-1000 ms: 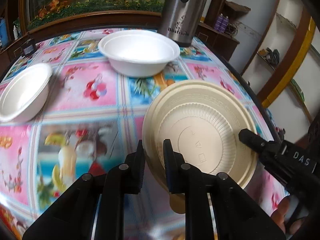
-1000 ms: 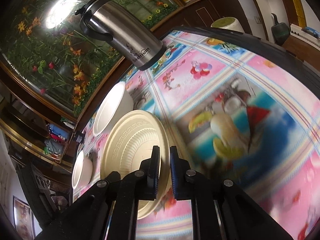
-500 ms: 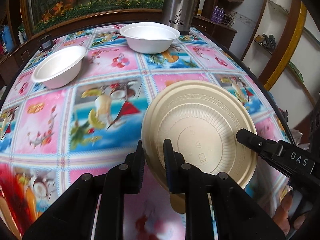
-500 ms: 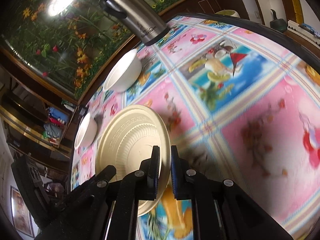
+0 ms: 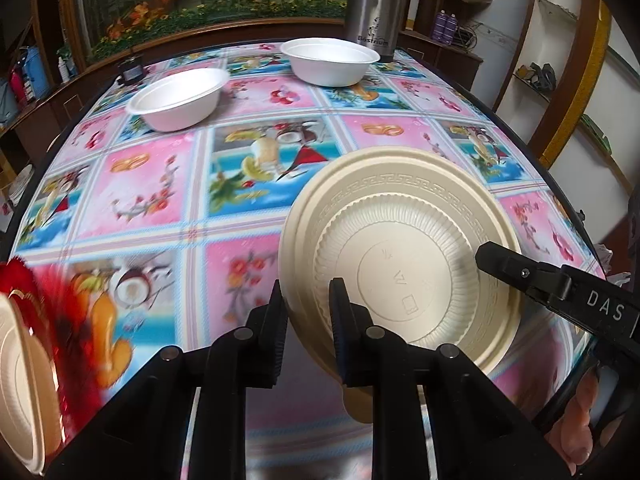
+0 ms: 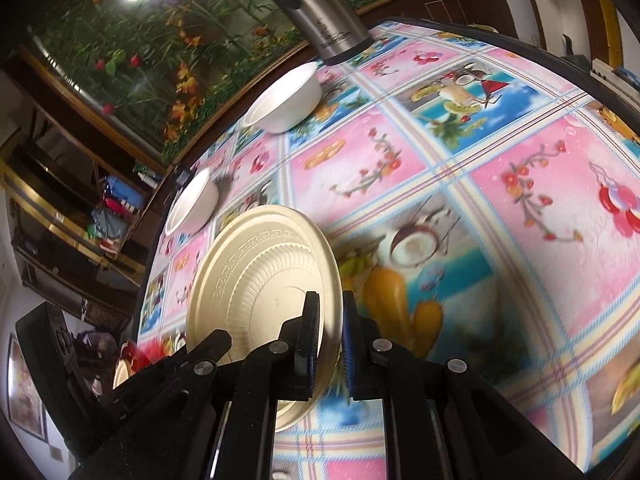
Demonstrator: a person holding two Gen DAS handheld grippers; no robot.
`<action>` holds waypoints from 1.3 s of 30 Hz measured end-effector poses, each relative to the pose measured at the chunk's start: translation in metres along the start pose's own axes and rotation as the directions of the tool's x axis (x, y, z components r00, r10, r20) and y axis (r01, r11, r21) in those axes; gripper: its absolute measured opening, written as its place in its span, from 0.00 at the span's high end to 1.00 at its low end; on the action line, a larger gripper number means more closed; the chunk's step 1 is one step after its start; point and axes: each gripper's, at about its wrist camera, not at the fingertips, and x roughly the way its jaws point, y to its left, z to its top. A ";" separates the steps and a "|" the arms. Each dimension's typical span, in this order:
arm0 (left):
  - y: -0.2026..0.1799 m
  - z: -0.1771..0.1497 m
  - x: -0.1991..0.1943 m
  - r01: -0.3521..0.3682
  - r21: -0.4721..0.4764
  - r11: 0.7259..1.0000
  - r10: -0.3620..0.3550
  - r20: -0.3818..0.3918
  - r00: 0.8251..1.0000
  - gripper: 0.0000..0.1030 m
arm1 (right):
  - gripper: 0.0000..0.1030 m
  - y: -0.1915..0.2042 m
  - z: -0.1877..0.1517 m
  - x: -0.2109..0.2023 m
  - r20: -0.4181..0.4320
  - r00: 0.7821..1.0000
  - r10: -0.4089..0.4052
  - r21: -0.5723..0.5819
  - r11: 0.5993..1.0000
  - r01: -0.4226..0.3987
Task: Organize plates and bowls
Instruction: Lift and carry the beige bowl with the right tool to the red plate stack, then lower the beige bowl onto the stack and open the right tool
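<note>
A cream ribbed plate (image 5: pixel 400 264) is held above the table by both grippers. My left gripper (image 5: pixel 308 312) is shut on its near left rim. My right gripper (image 6: pixel 330 332) is shut on its opposite rim; its finger shows in the left wrist view (image 5: pixel 520 272). The plate also shows in the right wrist view (image 6: pixel 256 280), tilted on edge. Two white bowls stand far on the table, one left (image 5: pixel 176 98) and one at the back (image 5: pixel 332 60). Another cream plate (image 5: pixel 16 376) lies at the near left edge, by something red.
A steel thermos (image 5: pixel 376 8) stands at the back behind the far bowl. The table (image 5: pixel 160 184) has a pink and blue fruit-print cloth. Wooden cabinets and shelves surround it.
Both grippers have pulled back toward the near edge with the plate; the bowls and thermos look farther away. A second cream plate has come into view at near left.
</note>
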 end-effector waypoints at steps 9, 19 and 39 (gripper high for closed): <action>0.031 -0.030 -0.031 -0.011 -0.071 0.997 0.012 0.008 1.000 0.83 | 0.89 0.029 -0.029 -0.008 -0.038 0.999 0.022 -0.060 0.998 -0.024; 0.100 -0.040 -0.115 -0.037 -0.207 0.978 0.074 0.172 0.982 0.83 | 0.89 0.109 -0.048 -0.022 -0.043 0.987 0.152 -0.183 0.970 -0.157; 0.223 -0.088 -0.136 -0.150 -0.420 0.895 0.228 0.142 0.963 0.83 | 0.86 0.253 -0.125 0.057 -0.199 0.966 0.167 -0.418 0.877 -0.238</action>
